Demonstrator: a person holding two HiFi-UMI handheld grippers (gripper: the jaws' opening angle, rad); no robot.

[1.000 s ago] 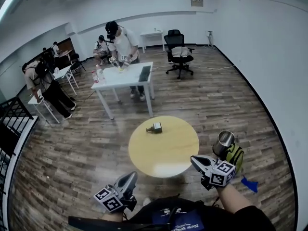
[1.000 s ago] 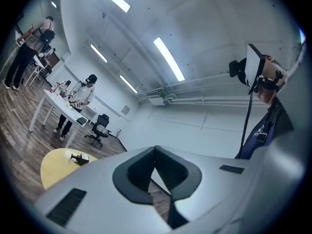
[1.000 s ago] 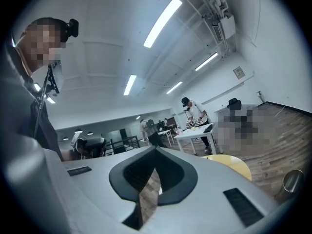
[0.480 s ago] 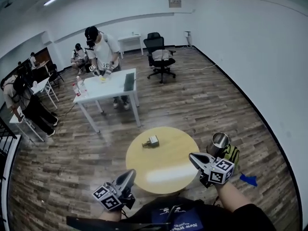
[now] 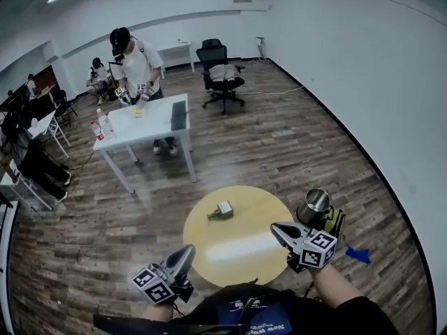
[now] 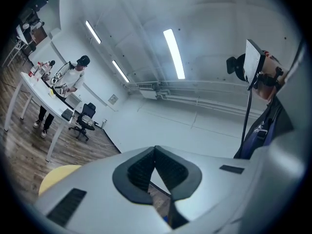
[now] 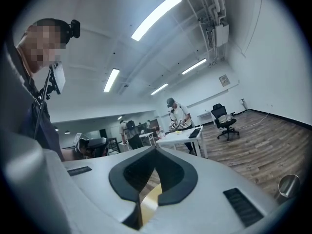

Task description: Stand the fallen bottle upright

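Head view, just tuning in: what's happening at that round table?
A person stands at the round yellow table with a gripper in each hand. The left gripper and the right gripper both have jaws shut, holding nothing, by the table's near edge. The small bottle lies on its side on the table's far half, untouched; standing it up is not yet begun.

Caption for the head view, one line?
Fallen bottle lies on the round yellow table; left gripper and right gripper, both shut and empty, held short of it.
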